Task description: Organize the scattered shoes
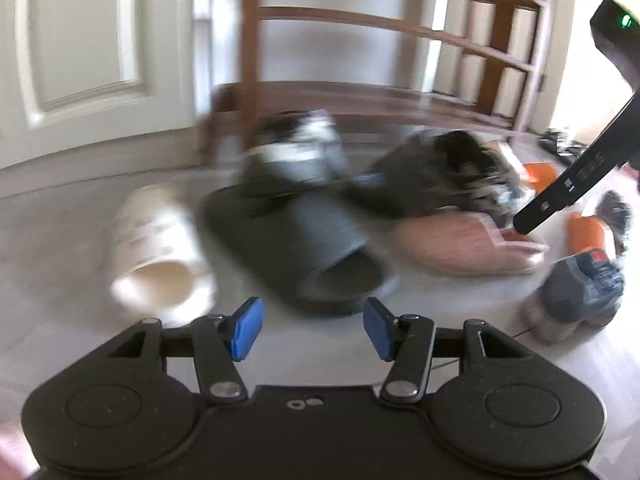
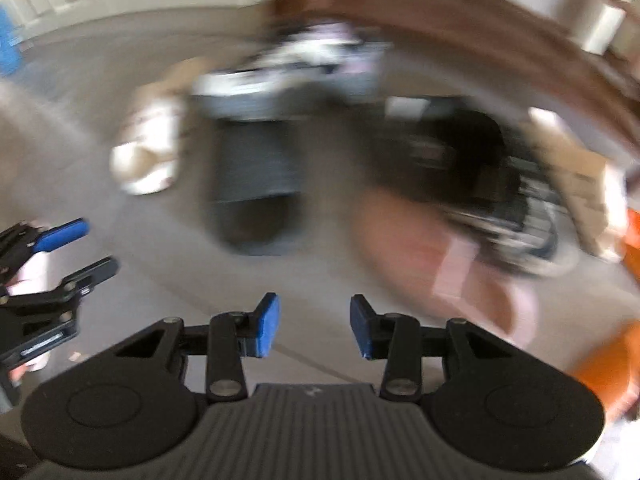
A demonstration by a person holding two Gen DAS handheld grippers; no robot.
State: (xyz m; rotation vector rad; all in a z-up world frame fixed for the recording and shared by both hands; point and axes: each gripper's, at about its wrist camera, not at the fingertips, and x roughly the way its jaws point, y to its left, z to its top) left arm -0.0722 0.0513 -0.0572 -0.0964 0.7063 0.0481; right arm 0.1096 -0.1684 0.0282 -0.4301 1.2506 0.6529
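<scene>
Both the left tongs and the right tongs stand spread and empty above the floor, where a black slide, cream slide and pink slipper lie before the wooden rack.

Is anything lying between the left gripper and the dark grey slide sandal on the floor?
Nothing visible does. The left gripper has its jaws apart and empty, with only bare floor before the dark grey slide sandal. The cream perforated slipper lies off to its left, apart from that path.
</scene>
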